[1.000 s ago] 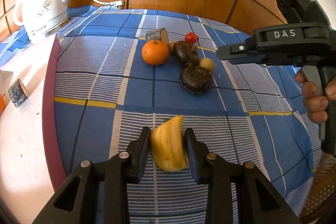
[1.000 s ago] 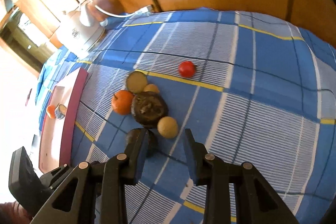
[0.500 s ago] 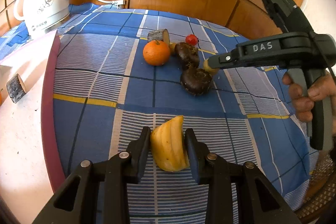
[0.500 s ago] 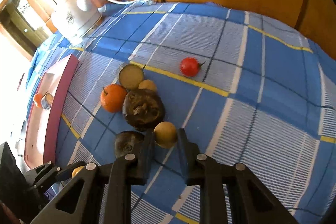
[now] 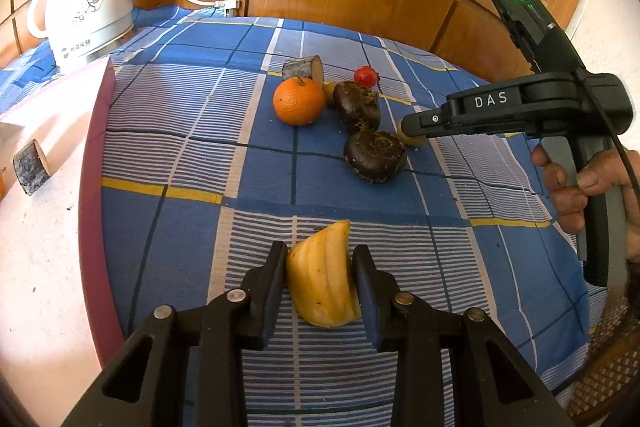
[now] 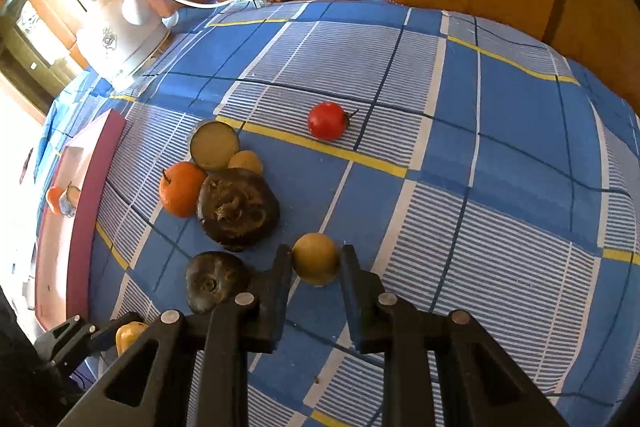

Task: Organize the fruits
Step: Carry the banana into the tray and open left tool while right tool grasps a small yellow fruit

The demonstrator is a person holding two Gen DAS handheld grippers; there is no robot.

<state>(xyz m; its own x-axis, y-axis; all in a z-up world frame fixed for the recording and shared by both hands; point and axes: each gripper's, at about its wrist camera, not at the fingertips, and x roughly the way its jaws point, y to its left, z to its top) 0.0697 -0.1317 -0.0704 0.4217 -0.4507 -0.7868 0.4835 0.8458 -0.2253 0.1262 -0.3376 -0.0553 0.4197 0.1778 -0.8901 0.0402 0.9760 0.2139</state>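
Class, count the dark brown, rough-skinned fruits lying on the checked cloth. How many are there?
2. One dark fruit lies beside the orange; the other dark fruit lies nearer, just left of the right gripper. None seems hidden.

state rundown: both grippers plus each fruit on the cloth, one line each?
left hand-held gripper: shut on yellow wedge
yellow wedge: held between the fingers
right hand-held gripper: fingers around tan round fruit, contact unclear
tan round fruit: on the cloth
orange: resting, untouched
cherry tomato: resting, apart from cluster
two dark brown fruits: resting on cloth
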